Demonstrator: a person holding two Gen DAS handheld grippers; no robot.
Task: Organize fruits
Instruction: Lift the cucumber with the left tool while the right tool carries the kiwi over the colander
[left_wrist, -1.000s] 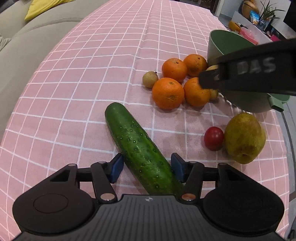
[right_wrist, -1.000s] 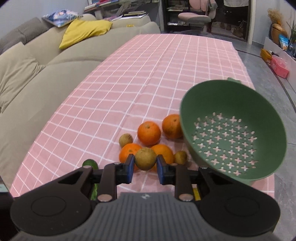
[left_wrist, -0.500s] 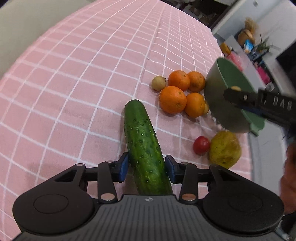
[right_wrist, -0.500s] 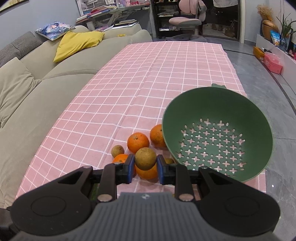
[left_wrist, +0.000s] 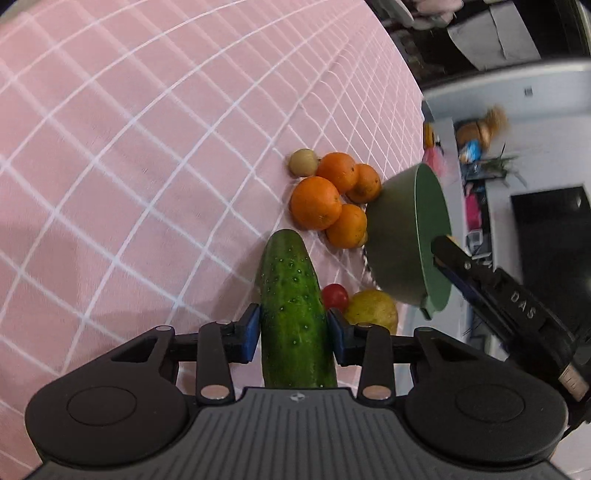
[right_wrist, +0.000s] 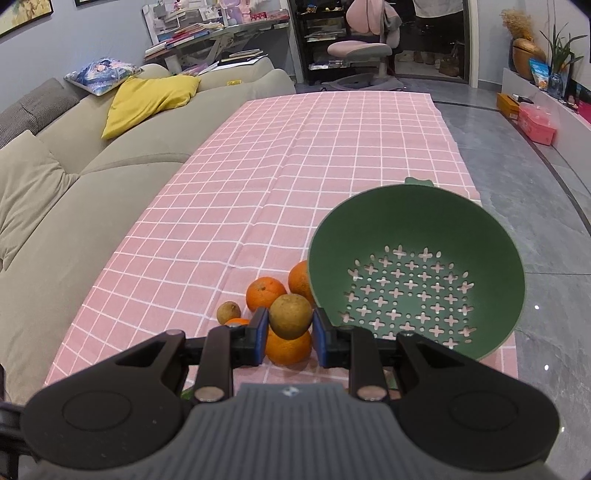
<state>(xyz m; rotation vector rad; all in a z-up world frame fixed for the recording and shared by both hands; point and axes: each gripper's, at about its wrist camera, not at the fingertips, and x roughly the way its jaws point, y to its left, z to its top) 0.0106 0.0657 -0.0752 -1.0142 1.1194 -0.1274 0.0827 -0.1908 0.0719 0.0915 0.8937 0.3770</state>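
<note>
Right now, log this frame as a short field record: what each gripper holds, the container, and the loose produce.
left gripper: shut on cucumber
right gripper: shut on small brown fruit, held in the air beside the colander
colander: green, perforated, no fruit inside
oranges: four, clustered on the pink checked cloth next to the colander
other loose produce: second small brown fruit, red tomato, yellow-green pear

A beige fabric sofa (right_wrist: 92, 177) with a yellow cushion (right_wrist: 147, 99) runs along the left; grey tiled floor (right_wrist: 517, 192) lies right, a pink office chair (right_wrist: 362, 40) far ahead.
</note>
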